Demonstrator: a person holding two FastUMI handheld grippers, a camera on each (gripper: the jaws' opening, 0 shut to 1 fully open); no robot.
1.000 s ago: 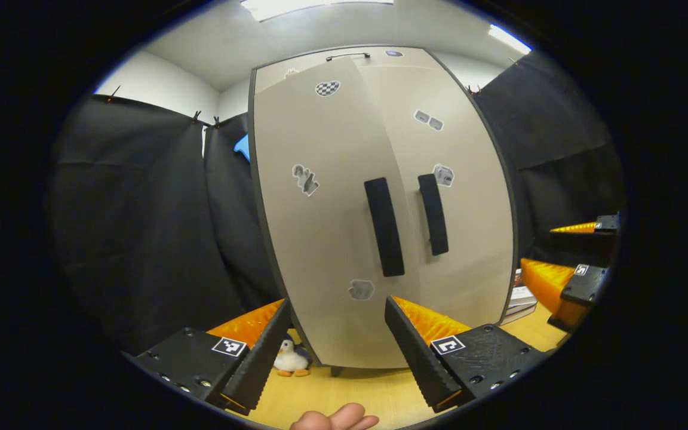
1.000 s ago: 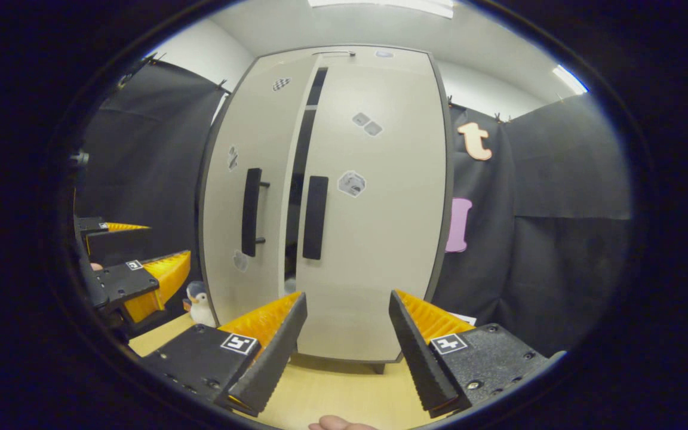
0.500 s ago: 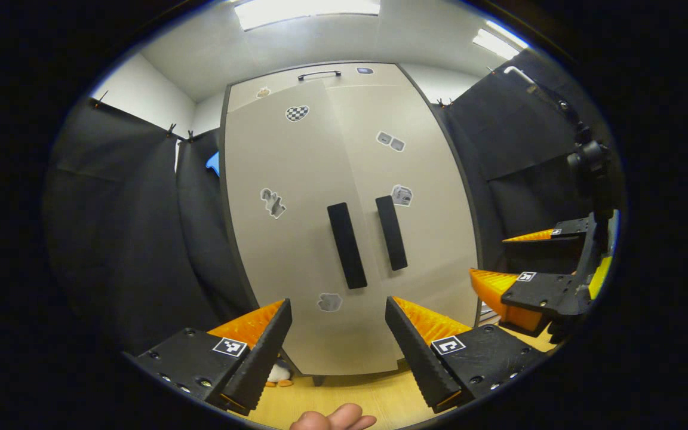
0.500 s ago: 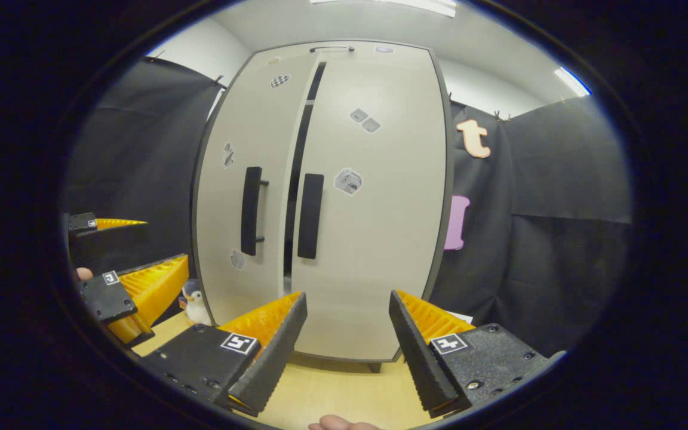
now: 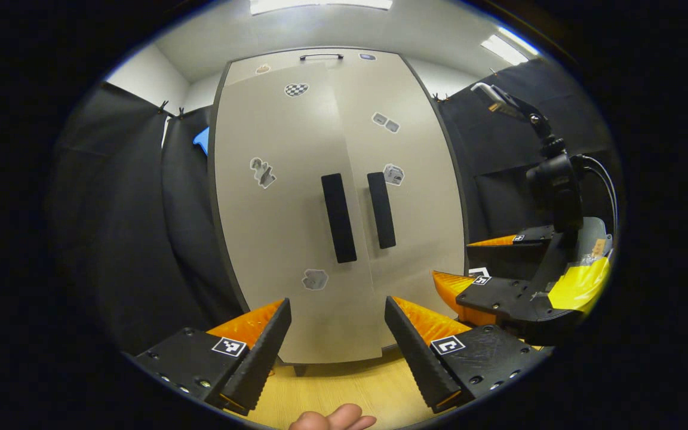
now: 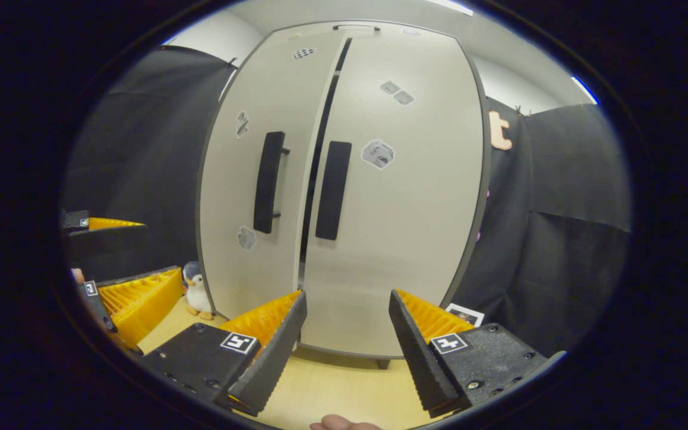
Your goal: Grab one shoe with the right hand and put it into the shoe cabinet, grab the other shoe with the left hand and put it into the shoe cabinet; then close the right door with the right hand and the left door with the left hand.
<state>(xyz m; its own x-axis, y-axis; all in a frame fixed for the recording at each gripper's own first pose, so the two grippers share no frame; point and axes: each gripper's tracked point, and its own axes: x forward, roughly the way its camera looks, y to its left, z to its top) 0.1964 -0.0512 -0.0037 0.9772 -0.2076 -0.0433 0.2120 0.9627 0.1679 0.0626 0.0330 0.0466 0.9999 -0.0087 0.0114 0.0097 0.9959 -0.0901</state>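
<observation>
Shoe cabinet doors shut — left gripper gaping.

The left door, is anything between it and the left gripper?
Nothing visible is. The left gripper is open and points at the left door, with only bare floor between. A toy penguin stands off to the side by the cabinet's corner.

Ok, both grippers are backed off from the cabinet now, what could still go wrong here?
The left door may not be fully shut: a dark gap shows between it and the right door, so it could swing back open. The toy penguin stands close by the cabinet's left corner, where the left gripper could knock it.
</observation>
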